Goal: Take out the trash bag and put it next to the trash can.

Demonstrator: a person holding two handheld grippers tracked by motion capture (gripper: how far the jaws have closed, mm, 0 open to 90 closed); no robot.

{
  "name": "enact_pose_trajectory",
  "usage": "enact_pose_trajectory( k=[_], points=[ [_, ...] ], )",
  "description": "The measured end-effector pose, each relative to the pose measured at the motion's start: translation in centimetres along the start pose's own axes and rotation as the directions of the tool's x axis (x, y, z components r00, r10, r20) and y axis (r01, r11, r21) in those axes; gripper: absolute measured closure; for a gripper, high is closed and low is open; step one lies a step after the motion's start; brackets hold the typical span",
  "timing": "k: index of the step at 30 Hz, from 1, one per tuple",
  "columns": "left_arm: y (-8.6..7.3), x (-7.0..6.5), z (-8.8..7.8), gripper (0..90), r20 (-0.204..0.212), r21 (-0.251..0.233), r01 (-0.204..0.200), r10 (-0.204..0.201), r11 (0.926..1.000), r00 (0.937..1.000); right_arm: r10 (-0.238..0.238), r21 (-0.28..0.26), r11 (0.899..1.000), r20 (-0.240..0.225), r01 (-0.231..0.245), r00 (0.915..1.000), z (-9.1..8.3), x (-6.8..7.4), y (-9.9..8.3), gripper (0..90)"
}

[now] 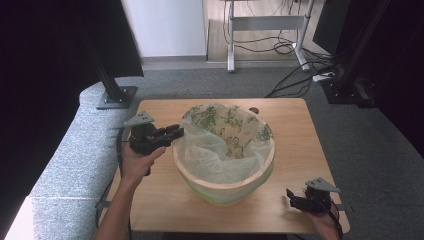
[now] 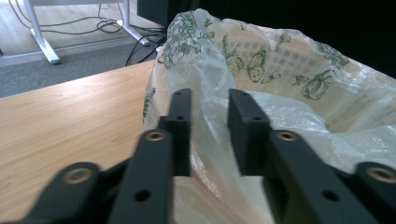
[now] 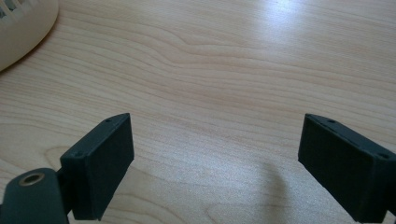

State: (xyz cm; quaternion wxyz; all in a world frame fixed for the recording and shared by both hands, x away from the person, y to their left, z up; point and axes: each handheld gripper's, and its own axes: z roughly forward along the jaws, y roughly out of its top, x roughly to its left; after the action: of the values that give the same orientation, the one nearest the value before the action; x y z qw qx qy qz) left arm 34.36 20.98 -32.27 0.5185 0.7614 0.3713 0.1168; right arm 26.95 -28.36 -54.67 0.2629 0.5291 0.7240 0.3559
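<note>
A round pale basket (image 1: pixel 227 184) stands mid-table, lined with a thin clear bag (image 1: pixel 220 147) printed with green plants and butterflies. My left gripper (image 1: pixel 178 133) is level at the basket's left rim. In the left gripper view its jaws (image 2: pixel 210 100) stand narrowly apart, with the bag's (image 2: pixel 280 70) crumpled edge between them; a gap shows and the pads do not press the film. My right gripper (image 1: pixel 292 197) rests near the table's front right corner, its jaws (image 3: pixel 215 140) wide open over bare wood with nothing between them.
The wooden table (image 1: pixel 292 130) has free room right of the basket and in front of it. The basket's pale wall (image 3: pixel 23 28) is at the top left of the right gripper view. Beyond the table are a black stand base (image 1: pixel 117 97), desk legs (image 1: pixel 267 22) and floor cables (image 1: pixel 295 80).
</note>
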Motion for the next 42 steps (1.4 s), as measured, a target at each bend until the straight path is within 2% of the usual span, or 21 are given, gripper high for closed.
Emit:
enact_pose_trajectory(
  k=[1, 4, 7, 14, 19, 22, 24, 26, 28, 30, 35, 37, 39, 41, 42],
  points=[
    [0.0, 0.0, 0.0, 79.1, 0.002, -0.003, 0.000, 0.000, 1.0000, 1.0000, 0.000, 0.000, 1.000, 0.001, 0.000, 1.0000, 0.0, 0.0, 0.0, 10.6],
    [0.1, -0.1, 0.1, 89.8, 0.004, -0.003, 0.001, -0.001, 1.0000, 1.0000, -0.001, -0.001, 1.000, 0.002, 0.001, 1.0000, 0.0, -0.1, 0.0, 10.8],
    [0.5, -0.3, 0.0, 90.0, 0.007, 0.006, -0.004, 0.004, 1.0000, 1.0000, 0.002, 0.000, 1.000, 0.001, -0.002, 1.0000, 0.0, -0.2, 0.0, 11.1],
    [2.0, -1.5, -0.7, 90.0, 0.010, -0.023, -0.030, 0.031, 0.9993, 0.9995, 0.009, -0.004, 1.000, 0.005, -0.009, 0.9999, -0.1, -0.2, 0.0, 11.6],
    [3.0, -2.3, -0.7, 90.0, 0.015, -0.022, -0.046, 0.047, 0.9987, 0.9988, 0.007, -0.004, 1.000, 0.005, -0.007, 1.0000, -0.1, -0.2, 0.0, 11.8],
    [3.1, -2.5, -0.5, 90.0, 0.019, -0.015, -0.053, 0.054, 0.9985, 0.9984, 0.006, -0.004, 1.000, 0.006, -0.006, 1.0000, -0.1, -0.3, 0.0, 11.9],
    [2.7, -2.4, -0.4, 90.0, 0.019, -0.022, -0.043, 0.044, 0.9988, 0.9989, 0.007, -0.003, 1.000, 0.004, -0.007, 1.0000, -0.1, -0.3, 0.0, 11.9],
    [2.4, -2.2, -0.6, 77.6, 0.030, -0.022, -0.029, 0.030, 0.9993, 0.9991, 0.009, -0.005, 1.000, 0.006, -0.009, 0.9999, -0.1, -0.3, 0.0, 12.0],
    [1.9, -2.1, -1.2, 65.7, 0.007, -0.030, -0.026, 0.026, 0.9992, 0.9996, 0.010, -0.004, 1.000, 0.004, -0.010, 0.9999, -0.2, -0.4, 0.0, 12.1],
    [1.4, -2.0, -1.8, 55.8, 0.021, -0.031, -0.018, 0.018, 0.9994, 0.9996, 0.012, -0.005, 1.000, 0.006, -0.012, 0.9999, -0.1, -0.5, 0.0, 12.2],
    [0.2, -1.7, -2.8, 49.7, 0.035, -0.023, -0.015, 0.016, 0.9996, 0.9993, 0.002, 0.002, 1.000, 0.006, -0.002, 1.0000, 0.1, -0.2, 0.0, 12.2],
    [-0.3, -1.5, -2.7, 49.9, 0.036, -0.014, -0.008, 0.009, 0.9999, 0.9993, 0.000, 0.004, 1.000, 0.006, 0.000, 1.0000, 0.1, 0.0, 0.0, 12.2],
    [-0.7, -1.5, -2.5, 53.8, 0.038, -0.011, -0.014, 0.015, 0.9998, 0.9992, -0.001, 0.005, 1.000, 0.007, 0.001, 1.0000, 0.1, 0.1, 0.0, 12.3],
    [-1.0, -1.4, -2.3, 63.4, 0.048, -0.011, -0.028, 0.029, 0.9995, 0.9984, -0.002, 0.006, 1.000, 0.008, 0.002, 1.0000, 0.1, 0.1, -0.1, 12.3],
    [-1.0, -1.5, -2.1, 71.0, 0.047, -0.009, -0.039, 0.040, 0.9992, 0.9981, -0.003, 0.005, 1.000, 0.008, 0.003, 1.0000, 0.1, 0.0, -0.1, 12.4]
  ],
)
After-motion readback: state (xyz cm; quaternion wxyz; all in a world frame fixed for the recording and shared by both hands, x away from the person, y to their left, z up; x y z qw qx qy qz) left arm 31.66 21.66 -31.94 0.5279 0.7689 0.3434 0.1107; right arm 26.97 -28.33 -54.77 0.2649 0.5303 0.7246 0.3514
